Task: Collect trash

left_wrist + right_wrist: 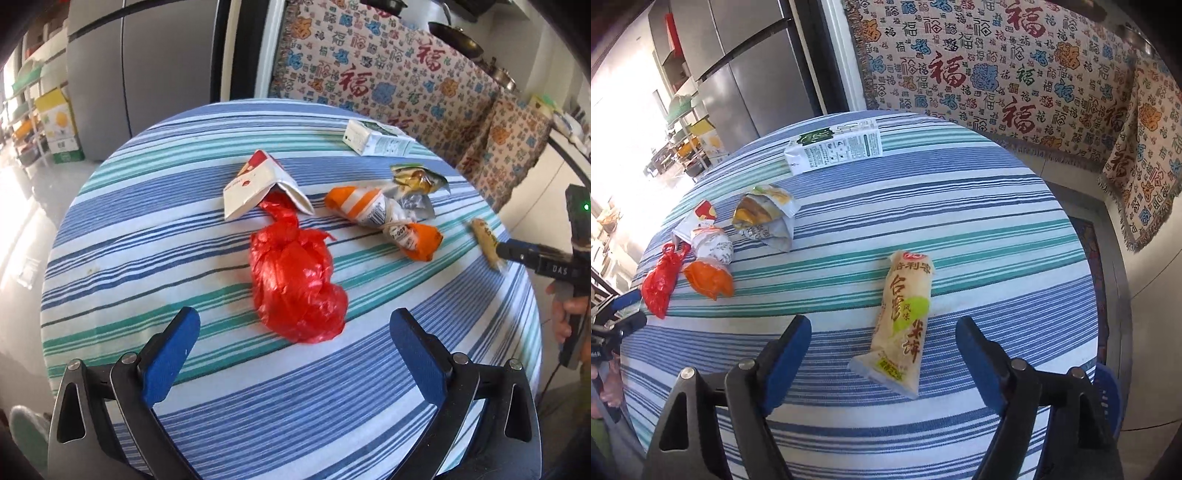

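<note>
Trash lies on a round table with a striped cloth (207,266). A crumpled red plastic bag (295,280) lies just ahead of my open, empty left gripper (295,328). Beyond it are a red and white carton (258,184), an orange and white wrapper (384,221), a crumpled snack bag (417,184) and a white and green carton (376,138). My open, empty right gripper (882,332) stands over the near end of a yellow rice cracker packet (905,321). The packet (485,240) also shows in the left wrist view at the right gripper's tips.
A patterned cloth (1015,74) covers furniture behind the table. A grey fridge (147,66) stands at the back left, with shelves and boxes (59,122) beside it. The table edge (1086,280) drops off to the right, with a blue basket rim (1108,391) below.
</note>
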